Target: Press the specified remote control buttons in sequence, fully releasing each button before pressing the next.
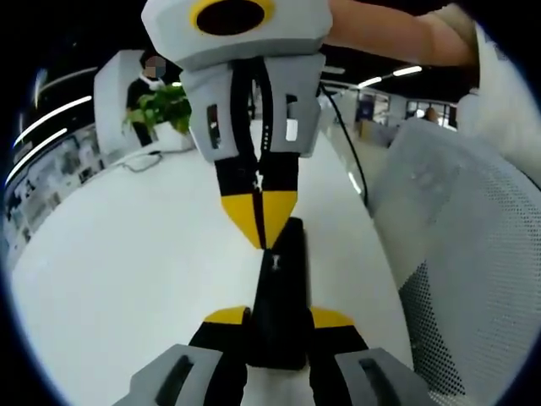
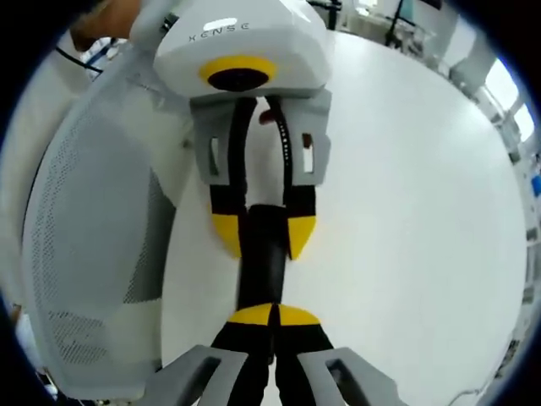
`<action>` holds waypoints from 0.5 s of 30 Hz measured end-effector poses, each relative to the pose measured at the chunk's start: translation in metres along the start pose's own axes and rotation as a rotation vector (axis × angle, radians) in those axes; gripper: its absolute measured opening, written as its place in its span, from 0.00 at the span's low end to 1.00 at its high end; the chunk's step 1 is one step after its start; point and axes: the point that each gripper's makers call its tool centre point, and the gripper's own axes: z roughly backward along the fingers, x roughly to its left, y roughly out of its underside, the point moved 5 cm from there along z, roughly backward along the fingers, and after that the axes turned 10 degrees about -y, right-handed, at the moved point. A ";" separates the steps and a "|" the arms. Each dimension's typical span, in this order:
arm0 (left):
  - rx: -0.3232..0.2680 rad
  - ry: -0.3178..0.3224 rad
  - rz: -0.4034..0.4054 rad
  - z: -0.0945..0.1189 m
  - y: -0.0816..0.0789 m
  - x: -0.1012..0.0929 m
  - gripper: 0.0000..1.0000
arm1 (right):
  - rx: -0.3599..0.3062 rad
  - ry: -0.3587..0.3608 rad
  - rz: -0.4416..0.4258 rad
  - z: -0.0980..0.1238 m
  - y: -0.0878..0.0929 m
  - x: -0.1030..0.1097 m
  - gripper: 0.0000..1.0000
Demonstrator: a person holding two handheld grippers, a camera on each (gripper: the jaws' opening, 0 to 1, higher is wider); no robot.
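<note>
Remote held over the white table

The left gripper [image 1: 280, 318] is clamped on the near end of the black remote [image 1: 280, 296]; its long axis runs toward the right gripper [image 2: 274, 315], whose closed tips touch its far end above the table [image 1: 127, 245].

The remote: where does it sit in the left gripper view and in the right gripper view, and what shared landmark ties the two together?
Left gripper view: the remote stands low centre, clamped between the left gripper's yellow tips, the shut right gripper touching its far end.
Right gripper view: the remote lies at centre, held at its far end by the left gripper.
Shared landmark: the mesh chair back.
</note>
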 end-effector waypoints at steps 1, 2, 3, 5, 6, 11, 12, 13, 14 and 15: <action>0.000 -0.001 -0.001 0.000 0.000 0.000 0.25 | 0.000 -0.001 0.000 0.000 0.000 0.000 0.00; 0.000 -0.001 0.000 0.000 0.000 0.000 0.25 | 0.000 -0.001 0.000 0.000 0.000 0.000 0.00; -0.001 -0.001 0.000 0.000 0.000 0.000 0.25 | 0.001 -0.003 0.000 -0.001 0.000 0.000 0.00; -0.001 -0.002 -0.001 0.000 0.000 0.000 0.25 | 0.006 -0.005 -0.001 -0.003 0.001 -0.002 0.00; -0.001 -0.002 -0.001 0.000 0.000 0.001 0.25 | 0.010 -0.007 0.000 -0.004 0.002 -0.003 0.00; -0.004 -0.002 -0.001 0.001 0.001 0.001 0.25 | 0.011 -0.018 -0.003 -0.008 0.001 -0.004 0.00; -0.005 -0.002 -0.001 0.001 0.002 0.001 0.25 | 0.010 -0.019 -0.003 -0.009 0.000 -0.004 0.00; -0.006 -0.003 0.000 0.001 0.002 0.001 0.25 | 0.010 -0.019 -0.002 -0.009 0.000 -0.005 0.00; -0.007 -0.003 0.001 0.001 0.002 0.001 0.25 | 0.011 -0.022 -0.001 -0.010 -0.001 -0.005 0.00; -0.009 -0.003 0.001 0.001 0.002 0.001 0.25 | 0.012 -0.024 -0.001 -0.010 -0.001 -0.005 0.00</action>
